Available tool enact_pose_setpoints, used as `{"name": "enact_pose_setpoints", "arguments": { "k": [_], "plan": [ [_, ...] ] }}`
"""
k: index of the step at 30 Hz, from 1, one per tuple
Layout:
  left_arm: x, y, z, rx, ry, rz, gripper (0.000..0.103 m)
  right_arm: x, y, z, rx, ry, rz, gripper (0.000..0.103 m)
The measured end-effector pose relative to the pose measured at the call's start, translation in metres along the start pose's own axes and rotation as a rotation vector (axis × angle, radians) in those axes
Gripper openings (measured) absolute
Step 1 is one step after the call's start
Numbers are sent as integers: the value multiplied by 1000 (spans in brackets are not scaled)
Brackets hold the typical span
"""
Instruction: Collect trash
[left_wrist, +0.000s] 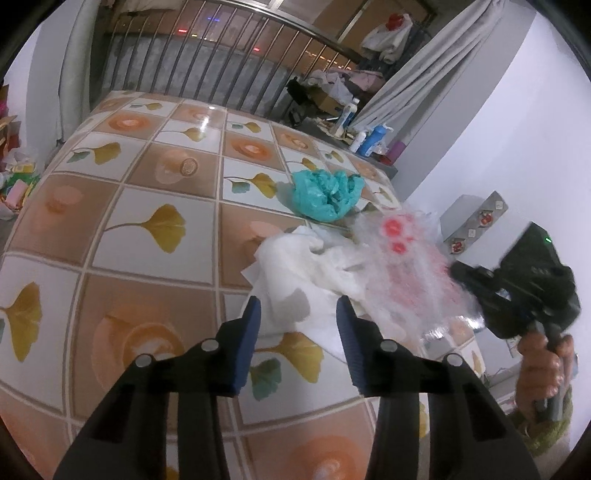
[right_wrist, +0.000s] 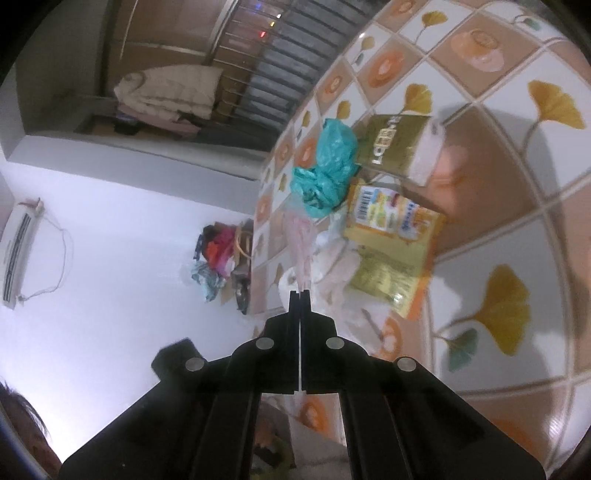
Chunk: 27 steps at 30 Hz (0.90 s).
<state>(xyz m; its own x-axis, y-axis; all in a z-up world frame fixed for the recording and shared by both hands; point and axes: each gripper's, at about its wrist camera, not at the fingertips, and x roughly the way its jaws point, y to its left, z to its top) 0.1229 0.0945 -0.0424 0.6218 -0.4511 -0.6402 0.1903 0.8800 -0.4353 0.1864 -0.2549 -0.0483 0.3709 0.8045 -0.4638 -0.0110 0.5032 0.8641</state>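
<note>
Trash sits clustered near the table's right edge: teal bag, white tissue, and a clear plastic bag with red print. My left gripper hovers above the table just short of the tissue, fingers wide apart, holding nothing. My right gripper has its fingers pressed together on a thin end of the plastic bag; in the left view the bag looks lifted and blurred, stretching from the pile toward the right gripper past the table edge.

Right view shows more items on the table: teal bag, a green-gold box beside it, a yellow packet with a barcode touching the teal bag, another yellow-green packet below that, white tissue beside the packets. Bottles stand at the table's far right corner.
</note>
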Motion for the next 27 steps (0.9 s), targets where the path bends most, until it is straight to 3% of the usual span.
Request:
{"name": "enact_pose_setpoints", "arguments": {
  "k": [5,13,21,25,27],
  "plan": [
    [14,0,2,4,35,24,14,-6,-14,-7,36,-8,-14,0],
    [-1,-11,2,63,-37,-24,1,-16,-28,-16,60,-37,16,0],
    [-25,-27,15,99,-142,-78,0,-35,-28,-19,42,-69,41,0],
    [-17,-20,20,64,-84,-40,1,-39,-25,-20,37,-85,48,0],
    [-9,-16,18,48,-48,-17,7,-38,-26,-21,36,-85,49,0]
  ]
}}
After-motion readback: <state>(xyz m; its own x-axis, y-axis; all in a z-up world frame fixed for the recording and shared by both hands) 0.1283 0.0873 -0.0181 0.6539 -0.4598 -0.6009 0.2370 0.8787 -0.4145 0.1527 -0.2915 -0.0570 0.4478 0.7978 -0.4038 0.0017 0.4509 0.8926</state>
